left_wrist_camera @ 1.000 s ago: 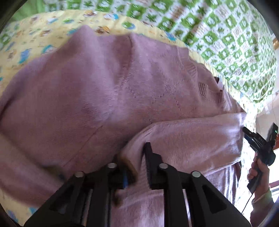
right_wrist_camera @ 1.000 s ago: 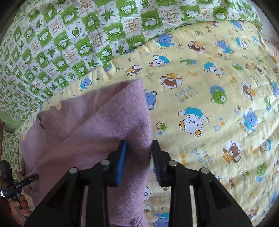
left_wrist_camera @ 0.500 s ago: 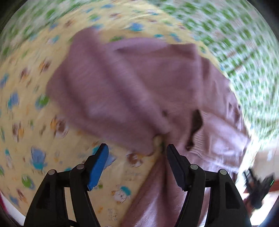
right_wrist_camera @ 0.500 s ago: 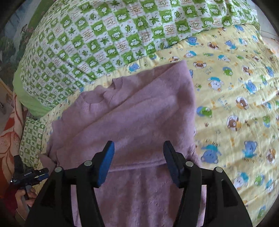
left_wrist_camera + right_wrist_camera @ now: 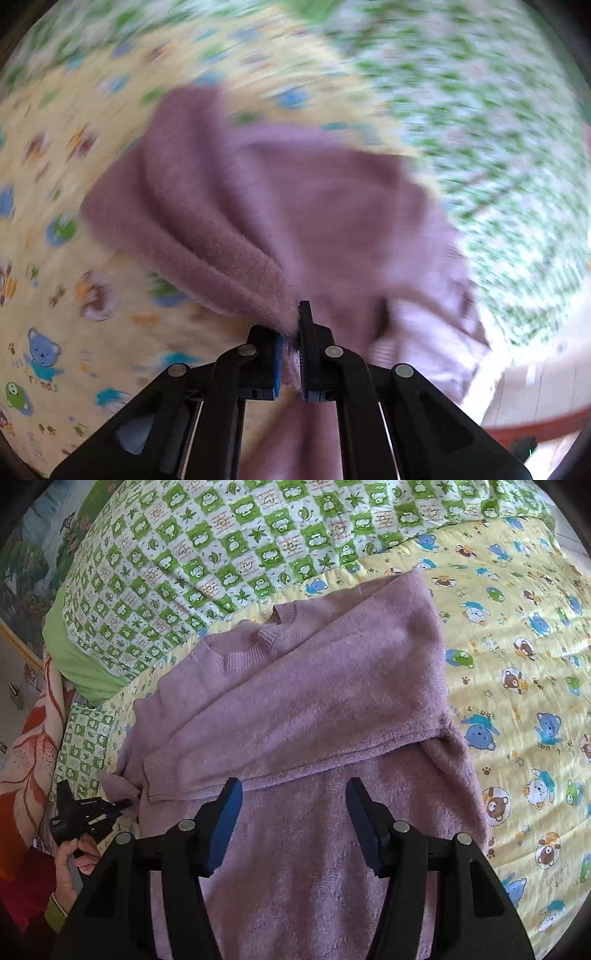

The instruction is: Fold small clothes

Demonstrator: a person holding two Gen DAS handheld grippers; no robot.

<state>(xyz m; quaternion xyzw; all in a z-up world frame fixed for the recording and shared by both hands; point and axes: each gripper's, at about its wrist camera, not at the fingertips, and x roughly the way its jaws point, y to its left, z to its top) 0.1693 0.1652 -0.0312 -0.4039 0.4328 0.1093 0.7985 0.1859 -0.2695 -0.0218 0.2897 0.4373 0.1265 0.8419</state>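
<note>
A mauve knit sweater (image 5: 314, 709) lies on the bed with one sleeve (image 5: 295, 716) folded across its body, cuff (image 5: 147, 775) toward the left. My right gripper (image 5: 293, 812) hovers open over the body just below that sleeve, with nothing pinched. My left gripper (image 5: 291, 332) is shut on a raised fold of the sweater (image 5: 295, 206); fabric bunches between its pads, and the left wrist view is blurred. In the right wrist view the left gripper (image 5: 123, 803) sits at the sweater's left edge, held by a hand (image 5: 74, 860).
The sweater rests on a yellow bear-print sheet (image 5: 517, 664). A green-and-white checked quilt (image 5: 221, 554) is piled behind it. Orange floral fabric (image 5: 29, 746) hangs at the left edge of the bed.
The left gripper released the sleeve, opened wide, moved back and shut on a fold at the sweater's edge. The right gripper opened, left its sleeve lying across the body and pulled back.
</note>
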